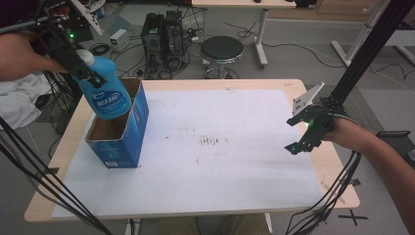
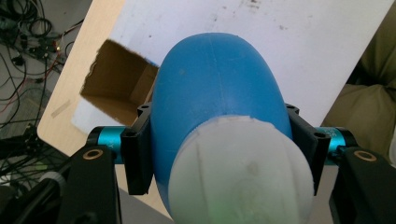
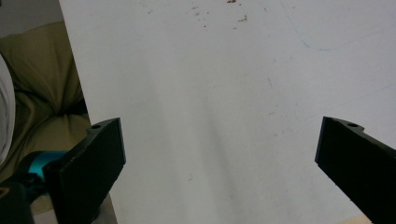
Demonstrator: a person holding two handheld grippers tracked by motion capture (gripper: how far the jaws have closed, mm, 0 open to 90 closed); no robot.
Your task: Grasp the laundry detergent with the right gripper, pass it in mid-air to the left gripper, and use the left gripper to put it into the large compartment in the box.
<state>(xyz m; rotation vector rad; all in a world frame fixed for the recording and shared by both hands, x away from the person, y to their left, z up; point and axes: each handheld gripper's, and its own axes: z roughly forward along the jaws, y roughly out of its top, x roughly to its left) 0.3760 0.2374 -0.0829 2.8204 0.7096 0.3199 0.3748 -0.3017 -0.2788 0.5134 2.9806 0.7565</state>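
Note:
A blue bottle [image 1: 106, 90] with a white cap hangs above the open blue cardboard box [image 1: 117, 128] at the table's left. My left gripper [image 1: 90, 76] is shut on the bottle's neck just under the cap. In the left gripper view the bottle [image 2: 217, 98] sits base-down between the black jaws, with the box's brown inside [image 2: 119, 86] below it. My right gripper [image 1: 304, 134] hovers over the table's right edge, open with nothing between its jaws; in the right gripper view its gap [image 3: 219, 154] shows bare white sheet.
A white sheet [image 1: 205, 147] covers most of the wooden table [image 1: 323, 166]. Behind the table stand a black stool [image 1: 222, 51], computer cases [image 1: 164, 34] and tangled cables. A black frame post [image 1: 364, 51] rises at the right.

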